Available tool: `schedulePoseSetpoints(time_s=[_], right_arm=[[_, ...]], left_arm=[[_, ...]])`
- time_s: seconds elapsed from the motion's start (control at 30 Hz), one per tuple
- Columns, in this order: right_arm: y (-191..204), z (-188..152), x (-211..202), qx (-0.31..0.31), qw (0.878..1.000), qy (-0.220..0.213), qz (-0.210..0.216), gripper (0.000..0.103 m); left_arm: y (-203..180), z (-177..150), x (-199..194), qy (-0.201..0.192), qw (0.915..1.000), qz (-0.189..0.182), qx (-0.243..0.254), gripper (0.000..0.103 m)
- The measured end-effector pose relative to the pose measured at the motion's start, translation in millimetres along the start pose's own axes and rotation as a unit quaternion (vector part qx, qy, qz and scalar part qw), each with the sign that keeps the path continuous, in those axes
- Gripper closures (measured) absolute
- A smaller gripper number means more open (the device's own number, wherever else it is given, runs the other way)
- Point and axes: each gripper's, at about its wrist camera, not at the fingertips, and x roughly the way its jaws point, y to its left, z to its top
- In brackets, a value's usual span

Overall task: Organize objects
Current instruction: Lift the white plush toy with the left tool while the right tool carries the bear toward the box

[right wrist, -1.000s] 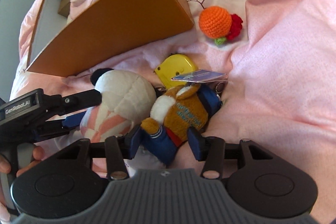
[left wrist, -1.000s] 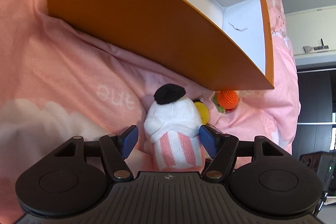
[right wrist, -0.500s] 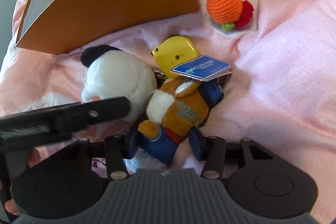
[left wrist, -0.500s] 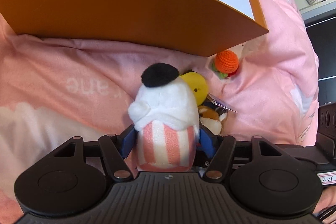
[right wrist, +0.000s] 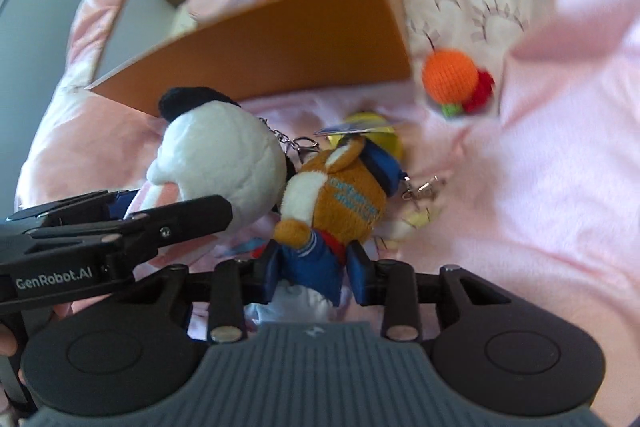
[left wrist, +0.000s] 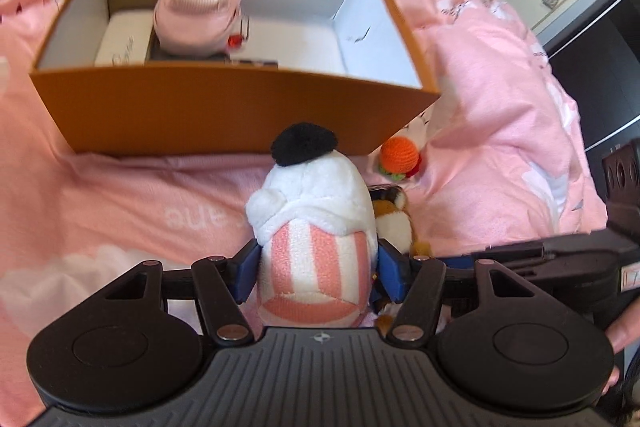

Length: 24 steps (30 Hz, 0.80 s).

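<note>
Left hand-held gripper (left wrist: 318, 269) and right hand-held gripper (right wrist: 314, 267): black bodies, ribbed grey centre plate, blue finger pads, silver pivot screws, white "GenRobot.AI" marking on side.

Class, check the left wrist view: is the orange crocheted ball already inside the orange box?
No, the orange crocheted ball lies on the pink bedding just outside the orange box, by its near corner.

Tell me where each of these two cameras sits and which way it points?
Left wrist view: sits on the left hand-held gripper, looking steeply down along its fingers at the striped white plush it grips and the orange box; fingertips of the person's other hand show.
Right wrist view: sits on the right hand-held gripper, looking down at the brown plush keychain it grips; the left hand-held gripper crosses its left side.
Shared: both plushes, box, crocheted orange ball, pink bedding.
</note>
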Motion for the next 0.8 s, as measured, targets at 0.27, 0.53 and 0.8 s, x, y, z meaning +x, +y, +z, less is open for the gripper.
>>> schedulePoseSetpoints(time_s=[0.27, 0.53, 0.8], right_arm=[[18, 10, -42, -0.051, 0.997, -0.054, 0.006, 0.068], [32, 17, -86, -0.081, 0.989, -0.121, 0.010, 0.068], [41, 42, -120, -0.103, 0.975, -0.195, 0.028, 0.068]], left_arm=[[-1, -2, -37, -0.038, 0.9991, -0.015, 0.014, 0.034], [-2, 14, -71, -0.083, 0.9960, -0.026, 0.017, 0.034], [-8, 55, -86, -0.136, 0.9894, -0.013, 0.050, 0.034]])
